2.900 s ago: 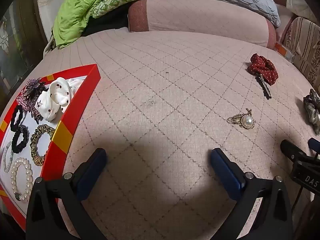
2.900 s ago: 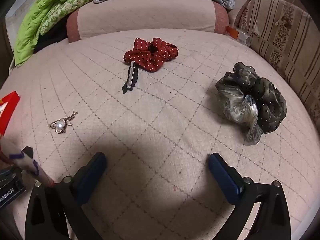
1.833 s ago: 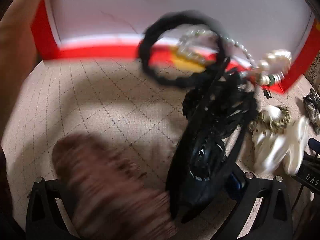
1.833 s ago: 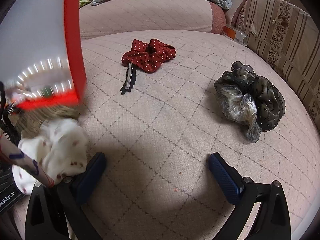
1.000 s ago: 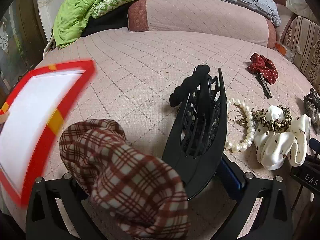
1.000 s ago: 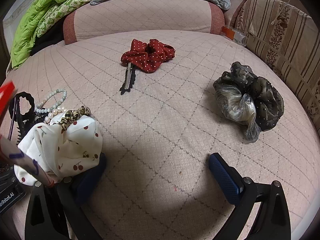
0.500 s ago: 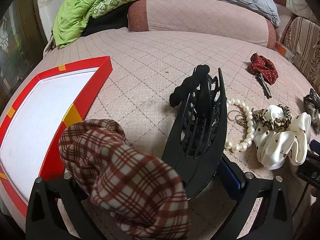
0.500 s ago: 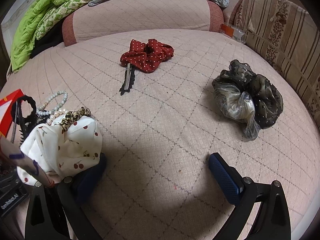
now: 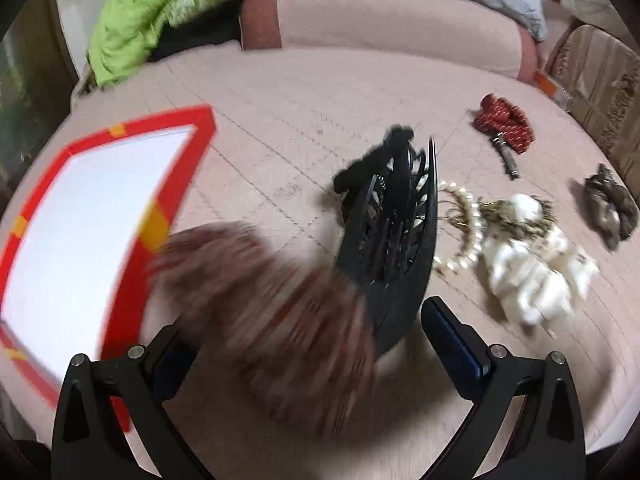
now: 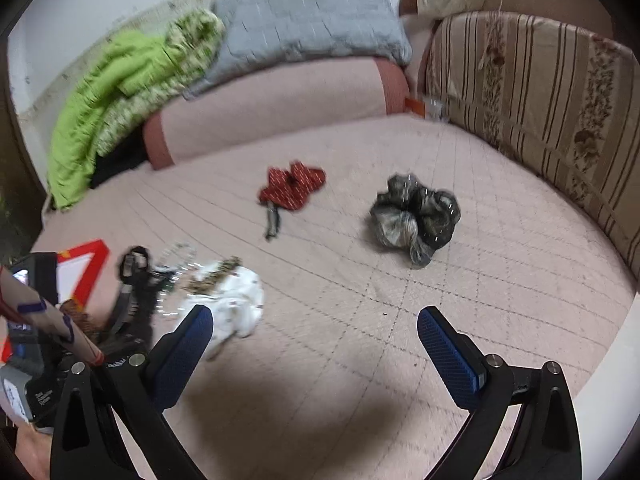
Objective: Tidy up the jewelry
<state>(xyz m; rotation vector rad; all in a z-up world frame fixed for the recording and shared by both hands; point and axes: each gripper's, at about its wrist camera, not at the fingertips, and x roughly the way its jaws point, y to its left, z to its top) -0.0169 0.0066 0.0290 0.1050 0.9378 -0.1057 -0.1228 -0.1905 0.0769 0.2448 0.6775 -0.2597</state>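
Observation:
My left gripper (image 9: pixel 308 340) is open, low over the pink quilted bed. A plaid scrunchie (image 9: pixel 272 312), blurred by motion, lies right in front of its fingers, with a black claw clip (image 9: pixel 392 248) leaning beside it. To the right lie a pearl bracelet (image 9: pixel 460 236), a leopard-print scrunchie (image 9: pixel 516 216) and a white scrunchie (image 9: pixel 532 272). The red-framed white tray (image 9: pixel 132 264) at the left holds nothing. My right gripper (image 10: pixel 314 320) is open above bare quilt, with the white scrunchie (image 10: pixel 236 304) by its left finger. A red dotted bow clip (image 10: pixel 292 188) and a dark scrunchie (image 10: pixel 416 216) lie farther off.
A pink bolster (image 10: pixel 280 108) with a green blanket (image 10: pixel 116 96) and a grey quilt (image 10: pixel 304 24) borders the far side. A striped cushion (image 10: pixel 540 108) walls the right. The left gripper's body (image 10: pixel 36 360) shows at the lower left of the right wrist view.
The tray was tipped out onto the bed and set back at the left. Since half a second ago both grippers have lifted; the right one tilted up and looks farther across the bed.

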